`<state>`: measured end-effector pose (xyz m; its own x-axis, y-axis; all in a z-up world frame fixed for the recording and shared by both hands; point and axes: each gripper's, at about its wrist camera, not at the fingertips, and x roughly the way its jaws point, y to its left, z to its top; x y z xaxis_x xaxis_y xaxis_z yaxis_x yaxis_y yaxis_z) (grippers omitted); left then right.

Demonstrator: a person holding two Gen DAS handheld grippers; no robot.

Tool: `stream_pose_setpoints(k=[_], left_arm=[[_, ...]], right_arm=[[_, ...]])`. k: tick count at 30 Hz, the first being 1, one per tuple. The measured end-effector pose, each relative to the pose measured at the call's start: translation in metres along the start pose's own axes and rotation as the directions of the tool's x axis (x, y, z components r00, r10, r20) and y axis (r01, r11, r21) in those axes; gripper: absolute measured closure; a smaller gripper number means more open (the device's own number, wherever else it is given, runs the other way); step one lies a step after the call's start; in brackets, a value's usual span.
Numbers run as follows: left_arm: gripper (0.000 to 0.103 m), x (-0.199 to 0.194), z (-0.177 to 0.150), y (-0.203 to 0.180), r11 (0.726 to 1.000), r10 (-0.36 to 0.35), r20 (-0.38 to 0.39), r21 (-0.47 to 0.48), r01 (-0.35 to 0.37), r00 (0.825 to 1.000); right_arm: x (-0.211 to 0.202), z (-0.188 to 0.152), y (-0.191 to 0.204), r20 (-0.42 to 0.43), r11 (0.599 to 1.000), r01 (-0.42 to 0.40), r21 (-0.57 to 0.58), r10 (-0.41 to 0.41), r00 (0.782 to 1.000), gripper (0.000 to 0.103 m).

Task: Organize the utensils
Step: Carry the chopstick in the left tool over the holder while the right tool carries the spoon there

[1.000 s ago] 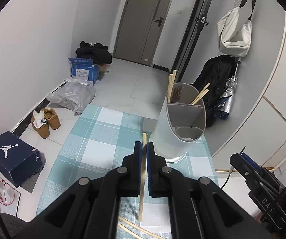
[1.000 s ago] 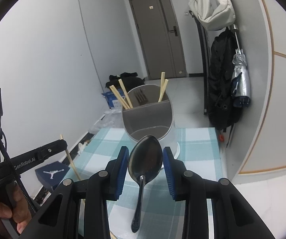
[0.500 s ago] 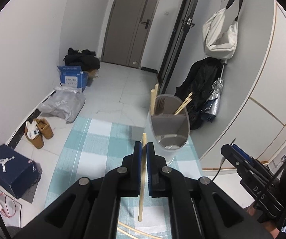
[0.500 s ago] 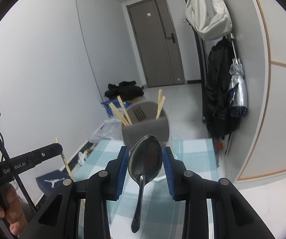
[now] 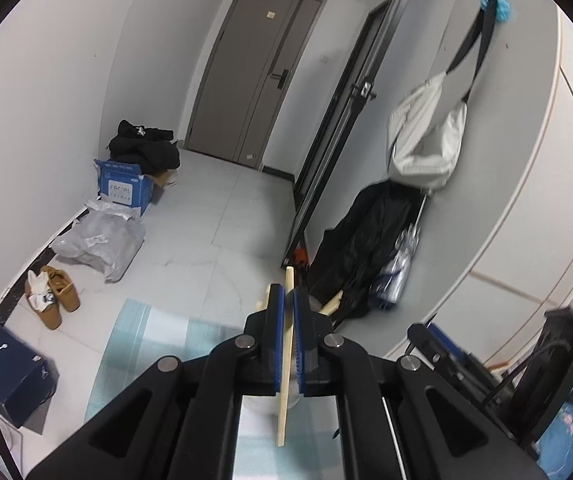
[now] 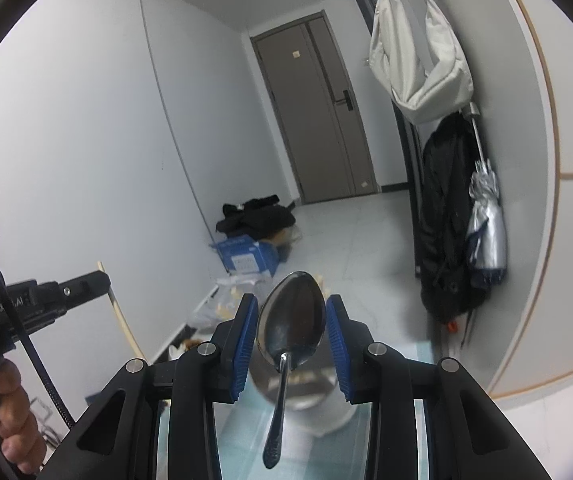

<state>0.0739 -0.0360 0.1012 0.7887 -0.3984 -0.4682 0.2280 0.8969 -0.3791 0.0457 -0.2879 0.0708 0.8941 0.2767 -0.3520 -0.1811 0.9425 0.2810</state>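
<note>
My left gripper (image 5: 289,304) is clamped tight on a single wooden chopstick (image 5: 285,364) — the blue pads sit almost together with the stick pinched upright between them, its top poking just above the fingertips and its lower end hanging below the jaws. From the right wrist view I see the same gripper (image 6: 100,278) off to the left, chopstick (image 6: 120,316) slanting down out of it, and the person's hand (image 6: 4,412) wrapped on the grip.

My right gripper (image 6: 290,320) is closed on a metal spoon (image 6: 291,326) — the bowl is wedged between the blue ribbed pads, facing the camera, handle dangling straight down toward the lens.

The utensil holder (image 6: 306,396), a pale grey cylinder, stands on the teal checked tablecloth (image 5: 134,344) right below and behind the spoon; most of it is hidden by the spoon and fingers, and it is blurred. In the left view it is mostly hidden behind my fingers, only chopstick ends (image 5: 332,303) sticking out beside the jaws. I can't tell which compartment holds what.

Background: grey door (image 5: 254,80) at the far end, white bag (image 5: 426,136) hanging on the right wall above a black coat (image 5: 366,248) and a folded silver umbrella (image 6: 486,228). On the floor at the left are a blue carton (image 5: 124,188), a grey plastic bag (image 5: 100,242), tan shoes (image 5: 52,298) and a navy shoebox (image 5: 6,376).
</note>
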Motion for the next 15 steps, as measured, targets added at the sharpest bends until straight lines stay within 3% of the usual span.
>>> stream_pose_setpoints(k=[6,15], left_arm=[[0.102,0.022,0.029,0.0,0.998,-0.026,0.033,-0.047,0.028,0.999],[0.102,0.055,0.044,0.009,0.998,-0.011,0.075,-0.059,0.016,0.997]], right_arm=[[0.023,0.037,-0.007,0.033,1.0,-0.009,-0.001,0.009,0.999,0.069],[0.069,0.073,-0.013,0.061,1.0,-0.015,0.012,0.015,0.998,0.069]])
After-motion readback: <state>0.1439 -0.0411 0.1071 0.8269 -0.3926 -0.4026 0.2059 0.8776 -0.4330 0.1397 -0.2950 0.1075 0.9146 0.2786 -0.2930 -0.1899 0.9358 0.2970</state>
